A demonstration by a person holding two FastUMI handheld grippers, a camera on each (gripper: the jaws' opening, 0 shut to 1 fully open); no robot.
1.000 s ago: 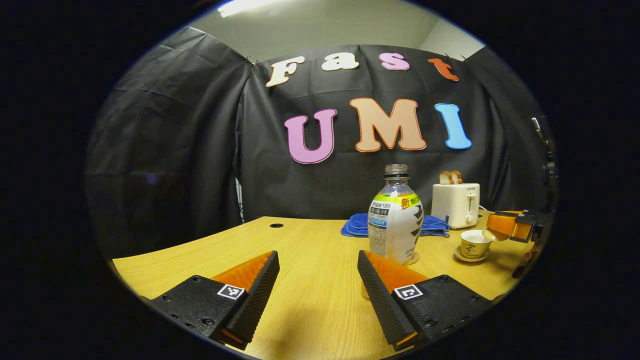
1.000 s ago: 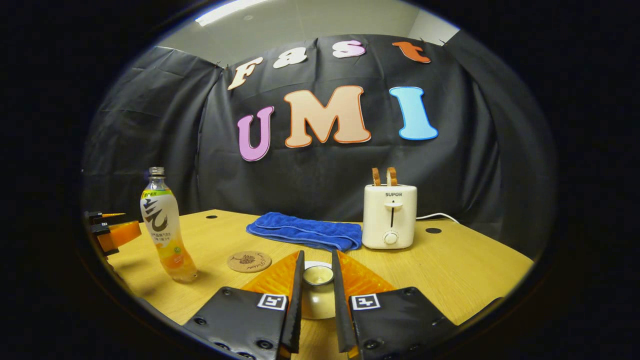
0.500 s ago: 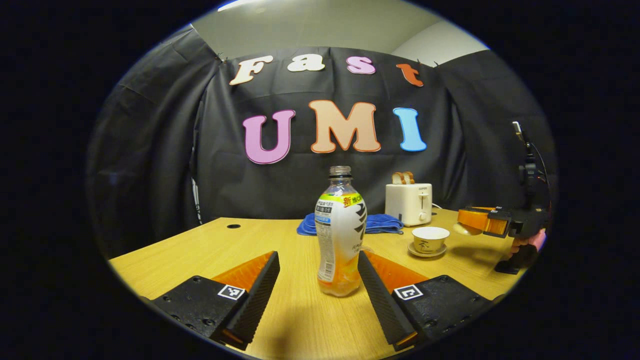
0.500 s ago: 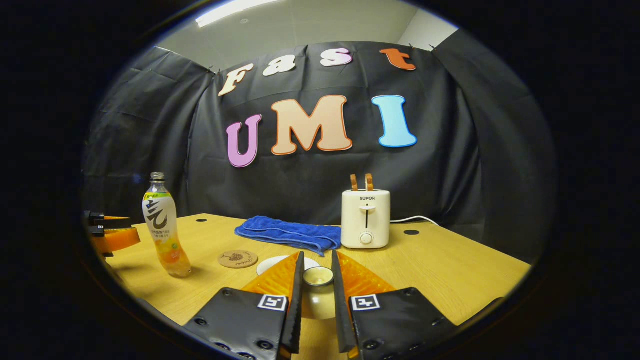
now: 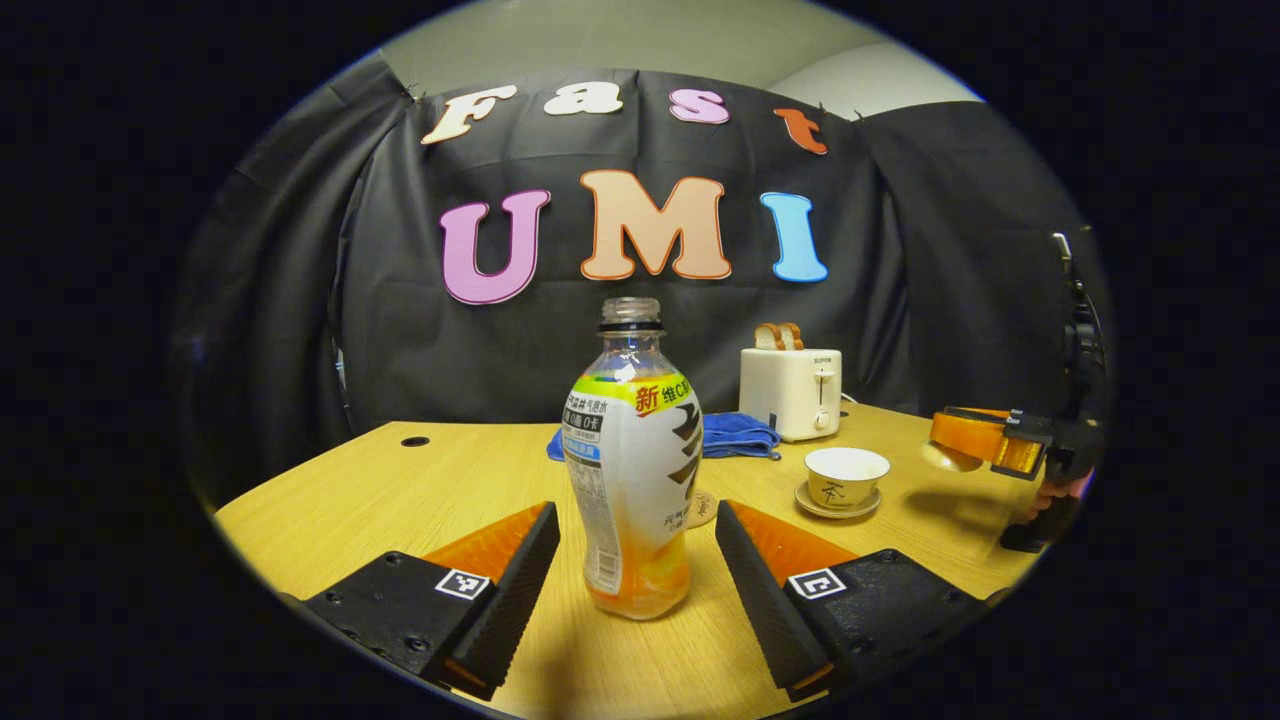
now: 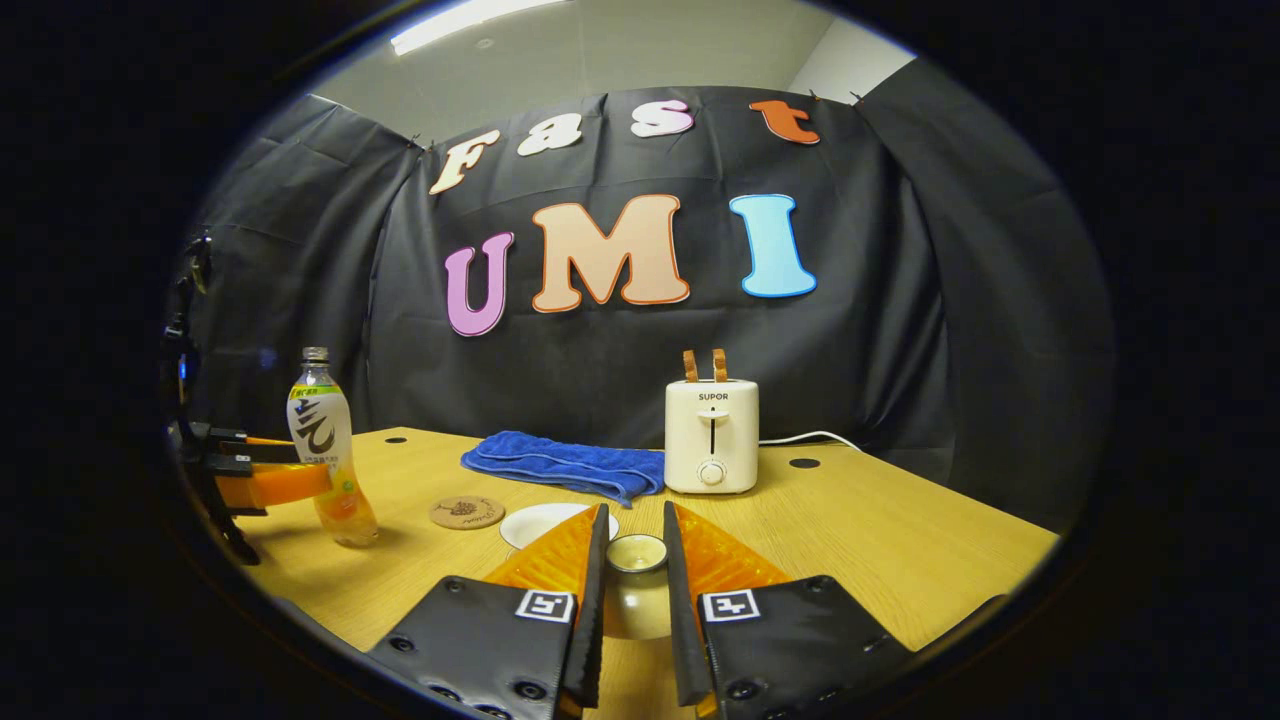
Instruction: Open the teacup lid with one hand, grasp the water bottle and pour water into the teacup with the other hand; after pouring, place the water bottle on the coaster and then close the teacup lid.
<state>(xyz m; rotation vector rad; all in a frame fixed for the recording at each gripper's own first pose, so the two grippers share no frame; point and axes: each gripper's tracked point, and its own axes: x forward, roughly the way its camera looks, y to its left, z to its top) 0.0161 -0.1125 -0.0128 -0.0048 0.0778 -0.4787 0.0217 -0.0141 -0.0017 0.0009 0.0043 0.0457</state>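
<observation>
Since a second ago my left claw has swung and closed in on the bottle, which now stands upright on the table between its two spread fingers, neither pad touching it. From the right gripper view I see that same claw reaching level toward the bottle's lower part. My right claw stays clamped on the knob of the cup lid, held up off the table. In the left gripper view the uncovered cup sits on its saucer, near the toaster and the blue cloth. The round coaster lies just beside the bottle, bare.
</observation>
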